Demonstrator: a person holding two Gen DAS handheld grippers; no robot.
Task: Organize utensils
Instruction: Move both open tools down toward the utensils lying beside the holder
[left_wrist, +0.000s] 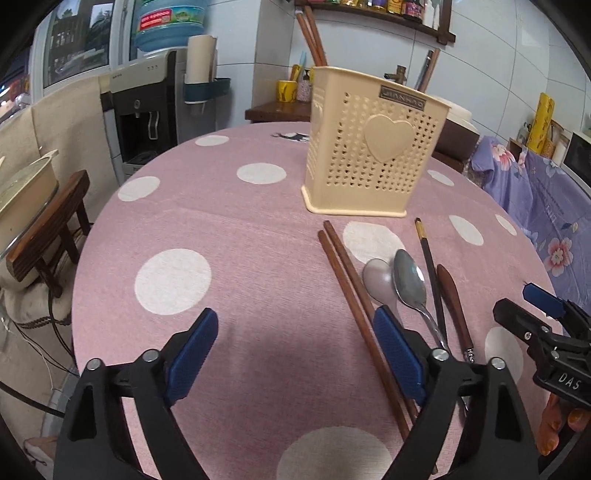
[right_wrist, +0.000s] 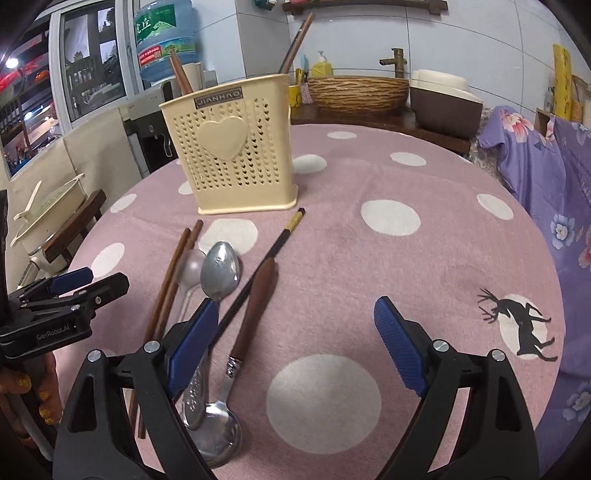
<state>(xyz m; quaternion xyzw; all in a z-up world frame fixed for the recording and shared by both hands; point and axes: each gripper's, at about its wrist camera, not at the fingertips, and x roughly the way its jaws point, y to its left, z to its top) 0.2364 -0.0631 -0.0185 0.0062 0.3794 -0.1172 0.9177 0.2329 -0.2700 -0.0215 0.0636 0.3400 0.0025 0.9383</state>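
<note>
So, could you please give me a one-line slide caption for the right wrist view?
Right gripper open above spoons and chopsticks lying before a cream utensil holder.

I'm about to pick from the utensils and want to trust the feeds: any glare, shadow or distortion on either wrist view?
Left wrist view: strong fisheye bending, the holder leans, black corners; soft shadow on the tablecloth between the open hand-held gripper's fingers. Right wrist view: same bending; the steel spoon carries a small highlight, still readable; no obvious blur.
</note>
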